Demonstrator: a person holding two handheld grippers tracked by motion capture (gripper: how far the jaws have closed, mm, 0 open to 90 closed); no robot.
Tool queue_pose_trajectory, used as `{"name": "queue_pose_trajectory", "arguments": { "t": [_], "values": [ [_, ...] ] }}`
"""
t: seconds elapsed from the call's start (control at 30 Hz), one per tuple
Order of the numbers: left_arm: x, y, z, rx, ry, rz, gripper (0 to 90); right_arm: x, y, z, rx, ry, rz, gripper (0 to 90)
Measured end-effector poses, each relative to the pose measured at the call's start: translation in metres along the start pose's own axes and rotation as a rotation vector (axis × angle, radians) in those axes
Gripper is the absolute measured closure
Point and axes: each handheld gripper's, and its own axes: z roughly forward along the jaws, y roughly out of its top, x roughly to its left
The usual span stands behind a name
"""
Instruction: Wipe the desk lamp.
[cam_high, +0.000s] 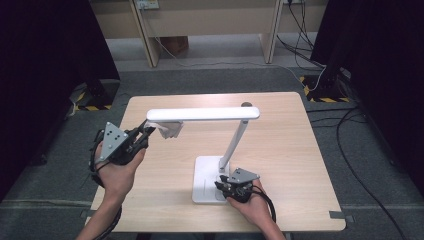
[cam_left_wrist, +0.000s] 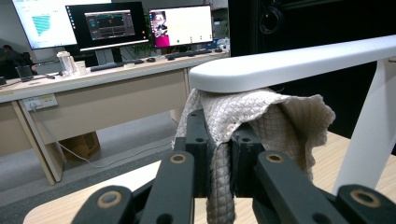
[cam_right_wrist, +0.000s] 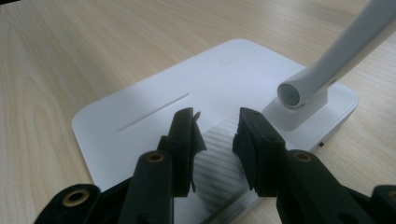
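We see the left tool (cam_left_wrist: 218, 154) clamped on a cloth (cam_left_wrist: 243, 116) pressed under the white lamp's (cam_high: 220, 145) left head end, while the right tool (cam_right_wrist: 215, 140) rests slightly parted on its base near the tabletop's (cam_high: 280, 145) near edge.

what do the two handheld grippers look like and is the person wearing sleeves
Both the left gripper and the right gripper are black, with linked arms joined by brass-coloured pivots and two blocky jaws. Each carries a grey three-cornered plate on top and trails a black cable. The forearms are bare, no sleeves.
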Motion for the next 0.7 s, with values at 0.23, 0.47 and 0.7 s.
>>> {"name": "queue_pose_trajectory", "arguments": {
  "t": [0.23, 0.47, 0.7],
  "values": [
    [-0.003, 0.001, 0.002, -0.001, -0.004, -0.001, 80.7, 0.0, 0.0, 0.0, 0.0, 0.0, 0.0, 67.1],
    [-0.01, 0.001, 0.004, 0.002, -0.02, 0.004, 80.7, 0.001, 0.0, 0.0, 0.002, 0.0, 0.007, 67.1],
    [-0.012, 0.002, 0.005, 0.002, -0.022, 0.009, 80.7, 0.0, 0.0, 0.0, 0.0, 0.0, 0.0, 67.1]
  ]
}}
